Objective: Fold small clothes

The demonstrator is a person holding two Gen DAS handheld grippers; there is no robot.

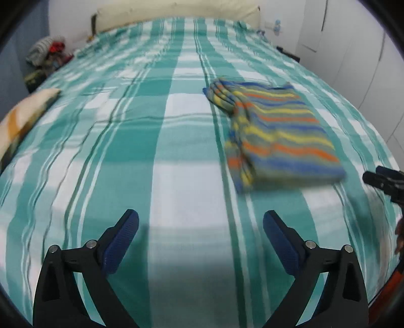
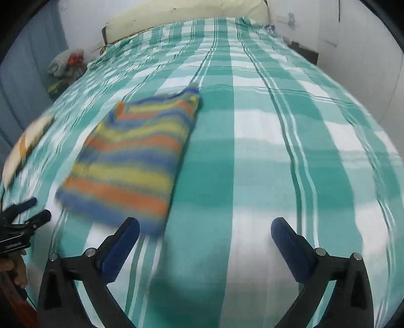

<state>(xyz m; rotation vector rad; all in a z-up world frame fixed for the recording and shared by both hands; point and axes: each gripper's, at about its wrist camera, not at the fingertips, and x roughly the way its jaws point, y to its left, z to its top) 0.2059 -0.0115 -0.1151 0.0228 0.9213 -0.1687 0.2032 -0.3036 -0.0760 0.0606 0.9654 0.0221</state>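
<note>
A small garment with blue, yellow and orange stripes (image 1: 280, 131) lies folded into a rectangle on the green and white checked bed sheet (image 1: 141, 131). In the left wrist view it lies ahead and to the right of my left gripper (image 1: 200, 222), which is open and empty above the sheet. In the right wrist view the garment (image 2: 133, 154) lies ahead and to the left of my right gripper (image 2: 205, 228), which is open and empty. Its left fingertip (image 2: 131, 227) is close to the garment's near edge. Both views are blurred.
A long cream pillow (image 1: 176, 12) lies at the head of the bed. A cream and orange cushion (image 1: 22, 118) sits at the left edge. A heap of clothes (image 1: 48, 55) lies beside the bed at the far left. White cupboard doors (image 1: 353, 50) stand on the right.
</note>
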